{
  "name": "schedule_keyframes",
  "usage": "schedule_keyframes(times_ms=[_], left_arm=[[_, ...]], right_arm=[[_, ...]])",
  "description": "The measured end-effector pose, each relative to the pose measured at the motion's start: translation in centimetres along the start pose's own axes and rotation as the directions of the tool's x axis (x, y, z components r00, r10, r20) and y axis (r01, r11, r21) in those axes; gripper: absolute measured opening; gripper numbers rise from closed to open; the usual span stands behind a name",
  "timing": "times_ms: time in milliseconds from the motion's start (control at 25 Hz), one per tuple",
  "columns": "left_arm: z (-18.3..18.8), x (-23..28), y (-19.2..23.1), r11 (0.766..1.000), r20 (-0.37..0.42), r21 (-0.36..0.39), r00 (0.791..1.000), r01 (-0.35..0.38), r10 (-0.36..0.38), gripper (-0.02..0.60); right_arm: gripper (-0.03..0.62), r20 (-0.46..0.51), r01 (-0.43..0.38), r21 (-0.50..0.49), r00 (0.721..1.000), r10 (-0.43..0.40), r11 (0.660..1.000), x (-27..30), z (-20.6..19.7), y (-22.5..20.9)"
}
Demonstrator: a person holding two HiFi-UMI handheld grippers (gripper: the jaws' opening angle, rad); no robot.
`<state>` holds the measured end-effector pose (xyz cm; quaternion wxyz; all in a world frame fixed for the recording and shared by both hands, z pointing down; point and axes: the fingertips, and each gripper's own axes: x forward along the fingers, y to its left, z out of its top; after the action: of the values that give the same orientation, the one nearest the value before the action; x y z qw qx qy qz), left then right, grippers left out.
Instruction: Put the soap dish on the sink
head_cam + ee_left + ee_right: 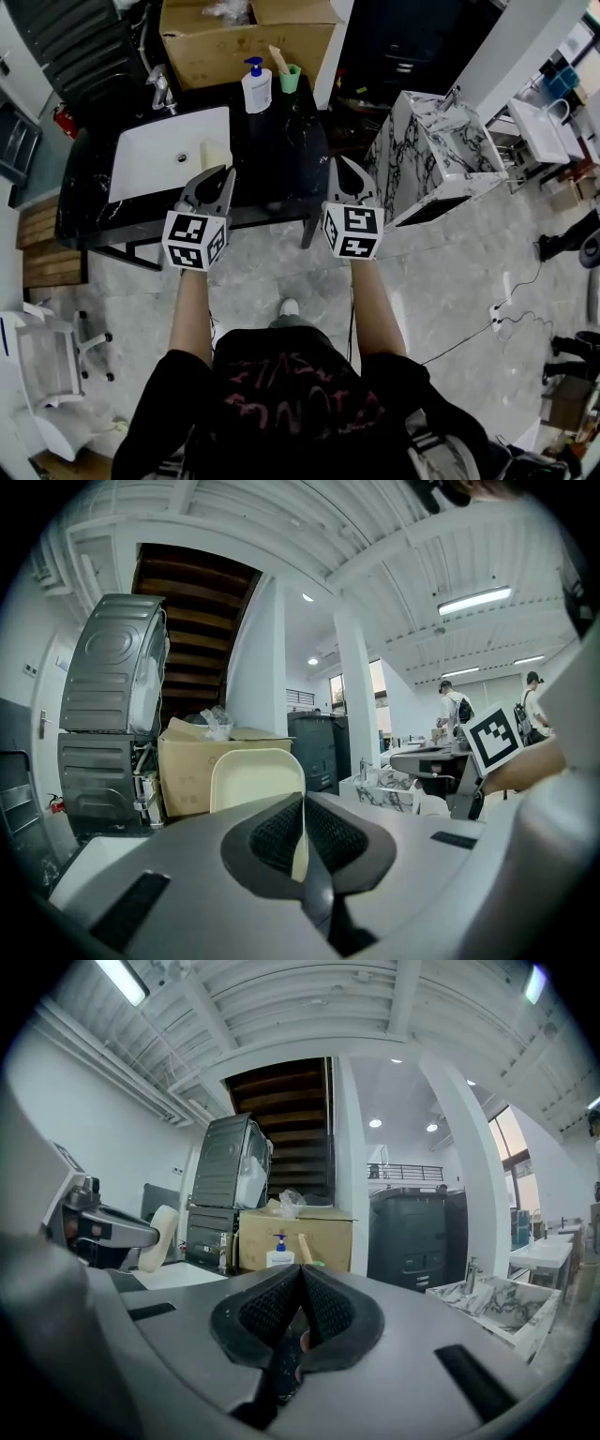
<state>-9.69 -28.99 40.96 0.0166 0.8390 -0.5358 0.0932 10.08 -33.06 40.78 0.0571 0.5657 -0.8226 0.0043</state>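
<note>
Right now the left gripper (pixel 302 808) is clamped on the edge of the cream soap dish (pixel 255 778), which sticks out past its tips over the right side of the white sink (pixel 155 155). The right gripper (pixel 300 1277) has its jaws pressed together on nothing, near the right end of the black counter (pixel 281 141). A pump bottle (pixel 256 86) and a green cup (pixel 291 79) stand at the counter's back.

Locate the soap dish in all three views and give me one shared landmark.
Head view: soap dish at the left gripper tips, over the sink.
Left gripper view: soap dish centre, clamped between the jaws.
Right gripper view: soap dish far left, mid-height.
Shared landmark: cardboard box behind the sink.
</note>
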Motion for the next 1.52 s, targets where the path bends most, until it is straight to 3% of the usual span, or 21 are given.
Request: schedule_keyframes(times_ms=[560,1200,1520], left_arm=[[1.1,3.8,0.7,1.0,-0.004,-0.009,1.0,-0.01,0.01,0.021],[-0.8,10.3,4.4,0.998,-0.043,-0.049,0.999,0.029,-0.031,0.021],[-2.6,13.4,6.0,0.996,-0.105,-0.078,0.993,0.048,-0.057,0.021]], right_arm=[[0.014,-0.006,-0.043,0.004,0.999,0.043,0.999,3.5,0.3,-1.5],[0.014,-0.022,-0.028,0.015,0.999,0.029,0.999,10.2,-0.6,-2.0],[0.014,0.001,-0.014,0.007,1.0,0.014,1.0,13.3,-0.3,-2.0]])
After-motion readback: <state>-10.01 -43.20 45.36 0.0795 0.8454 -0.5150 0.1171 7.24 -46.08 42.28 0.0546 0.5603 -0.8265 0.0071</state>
